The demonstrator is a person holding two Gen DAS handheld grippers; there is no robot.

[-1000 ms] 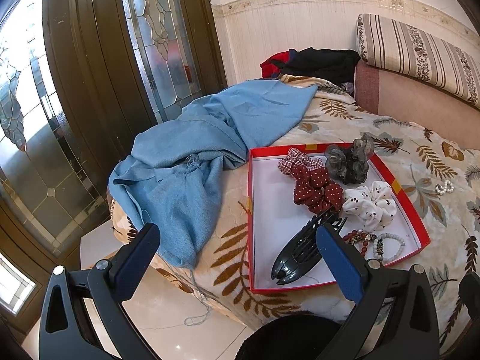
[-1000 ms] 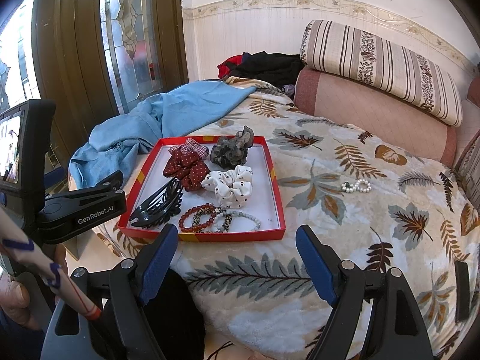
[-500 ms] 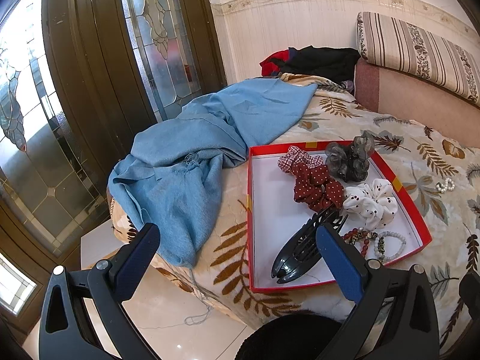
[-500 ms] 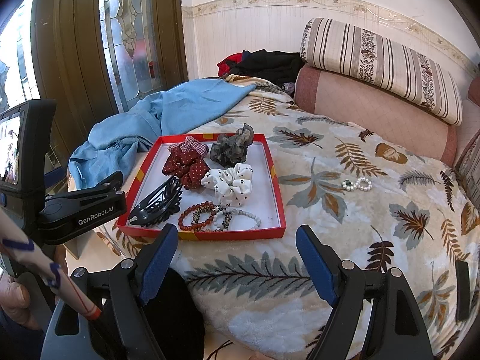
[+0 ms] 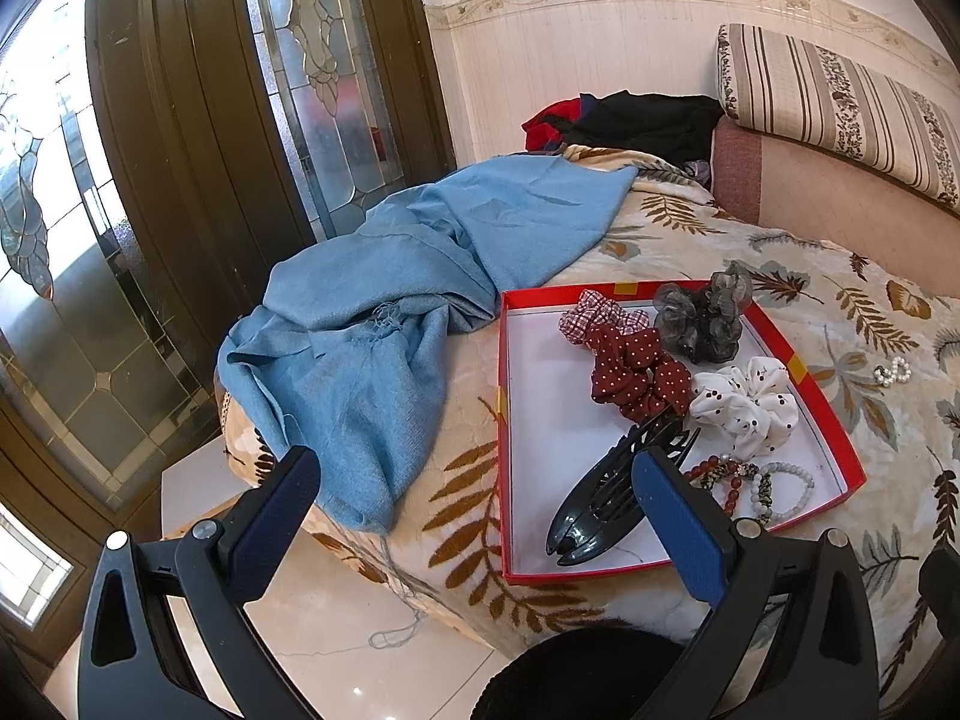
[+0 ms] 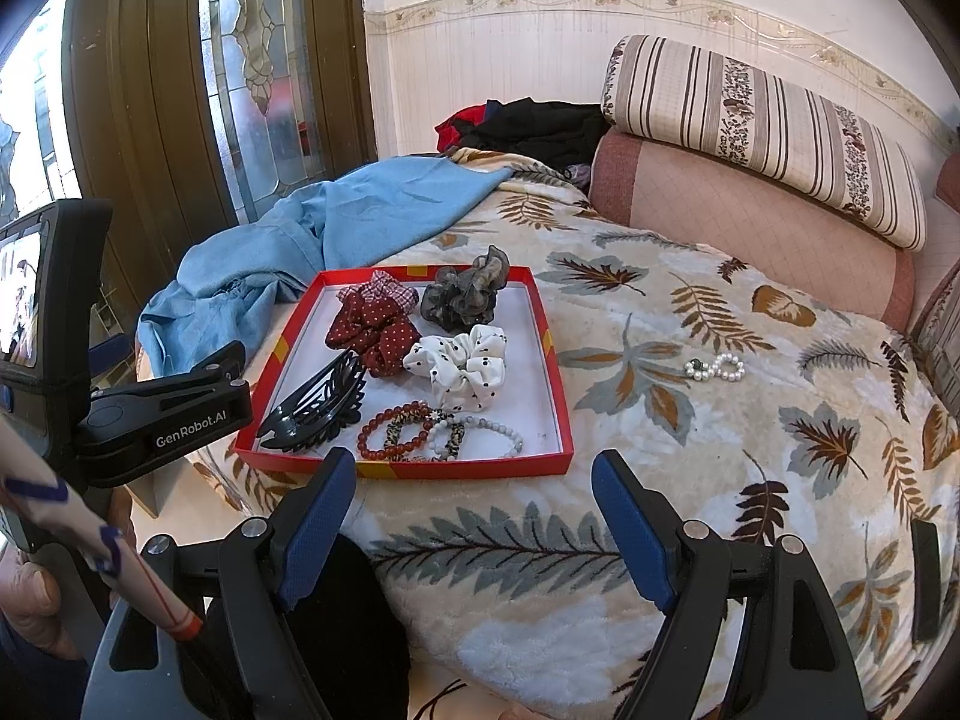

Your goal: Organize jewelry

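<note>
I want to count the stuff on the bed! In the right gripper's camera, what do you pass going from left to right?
blue cloth → black hair claw → white dotted scrunchie → red tray's right rim → pearl bracelet

Home bedroom: bed [image 6: 690,432] with leaf-print blanket, striped pillow [image 6: 762,120], stained-glass door [image 5: 324,78].

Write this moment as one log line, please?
left gripper: open, empty | right gripper: open, empty | pearl bracelet: on bedspread, outside red tray
</note>
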